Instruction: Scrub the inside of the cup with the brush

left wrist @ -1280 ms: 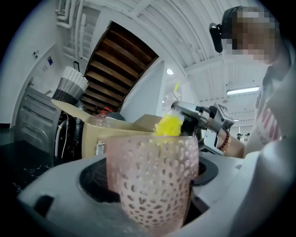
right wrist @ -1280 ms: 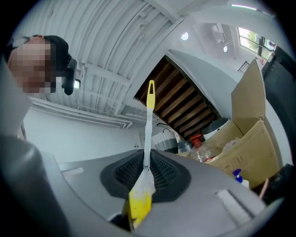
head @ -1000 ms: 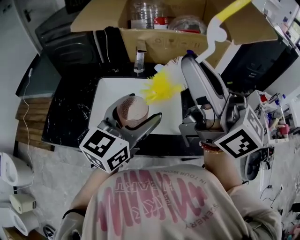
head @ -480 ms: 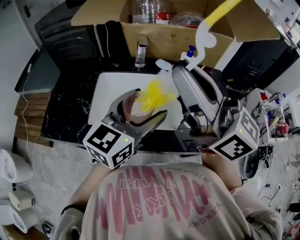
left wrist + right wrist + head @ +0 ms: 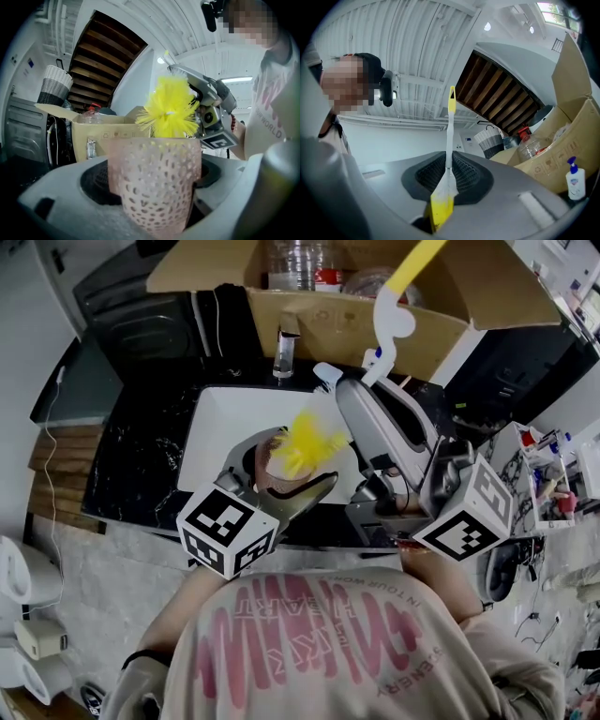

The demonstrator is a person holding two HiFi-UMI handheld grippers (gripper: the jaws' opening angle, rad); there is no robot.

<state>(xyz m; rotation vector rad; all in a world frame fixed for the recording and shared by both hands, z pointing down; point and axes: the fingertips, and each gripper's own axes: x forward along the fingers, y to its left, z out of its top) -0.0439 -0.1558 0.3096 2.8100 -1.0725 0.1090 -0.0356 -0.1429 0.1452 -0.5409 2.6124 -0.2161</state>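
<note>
framing cup [image 5: 270, 467]: white sink [image 5: 225, 413], black counter [image 5: 141, 474]

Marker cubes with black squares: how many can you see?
2. One white marker cube is on the left gripper, which grips the pink dotted cup; the other is on the right gripper, which grips the yellow bristle brush. None seems hidden.
</note>
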